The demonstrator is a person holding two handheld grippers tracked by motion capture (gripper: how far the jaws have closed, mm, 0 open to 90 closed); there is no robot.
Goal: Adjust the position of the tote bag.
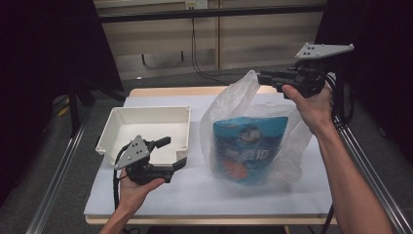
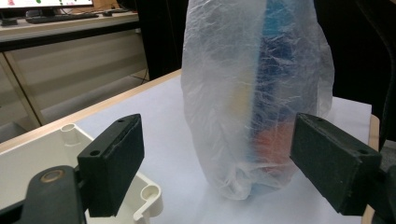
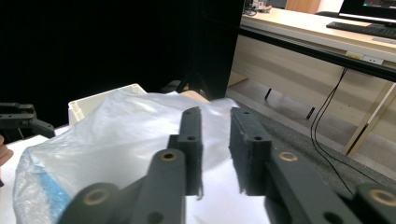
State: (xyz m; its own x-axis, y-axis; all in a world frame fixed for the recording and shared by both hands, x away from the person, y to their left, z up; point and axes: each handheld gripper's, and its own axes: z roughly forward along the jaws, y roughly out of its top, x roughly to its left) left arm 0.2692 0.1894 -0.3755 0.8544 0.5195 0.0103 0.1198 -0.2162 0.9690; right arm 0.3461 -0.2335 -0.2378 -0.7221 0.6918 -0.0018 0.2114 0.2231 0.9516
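A crinkled clear plastic bag (image 1: 229, 105) stands upright on the white-covered table (image 1: 195, 195), right of centre, with a blue snack packet (image 1: 249, 146) inside it. My right gripper (image 1: 263, 78) hovers at the bag's top corner. In the right gripper view its jaws (image 3: 215, 116) stand a narrow gap apart, and the bag (image 3: 116, 140) lies below and behind them, unpinched. My left gripper (image 1: 173, 152) is wide open and empty over the front right corner of a white tray (image 1: 146, 113). In the left gripper view it (image 2: 217, 140) faces the bag (image 2: 224, 70) from a short distance.
The white tray (image 2: 149, 196) is empty and sits left of the bag. Metal rails (image 1: 58, 170) run along both sides of the table. A black cable (image 1: 195, 53) hangs down the back wall. A desk with a keyboard (image 3: 369, 29) stands beyond the table.
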